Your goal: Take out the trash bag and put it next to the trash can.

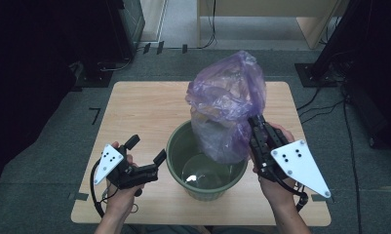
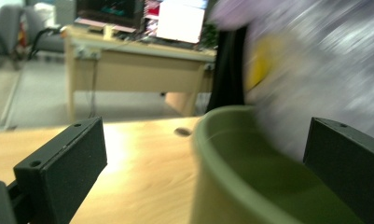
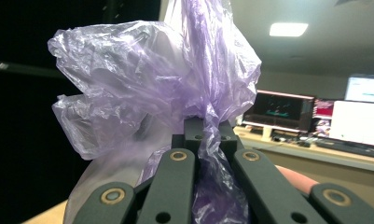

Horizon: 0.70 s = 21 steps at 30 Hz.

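Scene: a person at a light wooden surface (image 1: 144, 107) holds one gripper in each hand; a green bin (image 1: 176, 151) stands near the middle of the near edge.

Bag position: a purple plastic bag (image 1: 227, 97) hangs upright with its lower end inside the bin and its upper bulk well above the rim, leaning to the far right side of the opening.

Bag long axis: roughly vertical, tilted slightly away from the person.

Right gripper (image 1: 258, 127): jaws closed on a gathered fold of the bag; in the right gripper view the film is pinched between the two tips and spills out on either side.

Left gripper (image 1: 146, 155): jaws spread apart and holding nothing; it sits just left of the bin, pointing right toward it. In the left gripper view the near rim of the bin (image 2: 222, 154) lies between the two jaws.

Key relation: the bag lies right of and above the left jaws, across the bin opening; the right hand already has it, and the left hand is nearer the bin wall than the bag.

Likely next move: judged from this layout, the left jaws could close on the bin rim to steady it while the right hand moves the bag.

Bag material: thin, translucent, crinkled film, soft and shapeless; contents are too blurred to identify.

Bin material: smooth, rigid, round, olive green, with a glossy inner floor.

Surface material: pale wood grain, flat, matte.
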Available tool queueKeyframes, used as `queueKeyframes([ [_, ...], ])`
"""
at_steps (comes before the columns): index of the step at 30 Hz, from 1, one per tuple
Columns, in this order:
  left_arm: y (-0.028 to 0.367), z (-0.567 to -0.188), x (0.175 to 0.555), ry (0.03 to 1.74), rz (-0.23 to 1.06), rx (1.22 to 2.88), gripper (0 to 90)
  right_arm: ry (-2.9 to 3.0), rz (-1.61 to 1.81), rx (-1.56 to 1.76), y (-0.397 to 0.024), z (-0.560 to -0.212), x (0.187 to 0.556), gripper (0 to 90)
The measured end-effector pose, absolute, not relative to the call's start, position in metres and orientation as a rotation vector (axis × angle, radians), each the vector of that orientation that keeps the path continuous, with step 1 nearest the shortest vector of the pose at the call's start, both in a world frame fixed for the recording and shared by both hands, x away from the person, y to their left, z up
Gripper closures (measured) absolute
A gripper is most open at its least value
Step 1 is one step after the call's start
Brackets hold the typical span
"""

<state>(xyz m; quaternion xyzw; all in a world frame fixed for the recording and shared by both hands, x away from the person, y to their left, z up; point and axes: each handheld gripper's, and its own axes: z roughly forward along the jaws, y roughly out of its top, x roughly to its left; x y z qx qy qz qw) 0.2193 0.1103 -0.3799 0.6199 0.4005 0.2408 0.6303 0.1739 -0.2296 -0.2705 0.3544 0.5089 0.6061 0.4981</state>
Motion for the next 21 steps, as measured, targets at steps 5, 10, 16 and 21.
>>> queueKeyframes([
  [5, 0.135, -0.409, 0.224, 1.049, 0.579, 1.452, 0.0, 1.167, 1.46, 0.859, -0.239, -0.265, 0.171, 89.8],
  [10, 0.151, -0.436, 0.228, 1.147, 0.614, 1.5, 0.0, 1.123, 1.439, 0.87, -0.254, -0.257, 0.169, 89.8],
  [16, 0.164, -0.465, 0.234, 1.269, 0.617, 1.571, 0.0, 1.058, 1.408, 0.884, -0.274, -0.25, 0.166, 89.7],
  [21, 0.169, -0.488, 0.238, 1.332, 0.611, 1.681, 0.0, 1.016, 1.356, 0.913, -0.297, -0.252, 0.165, 89.7],
])
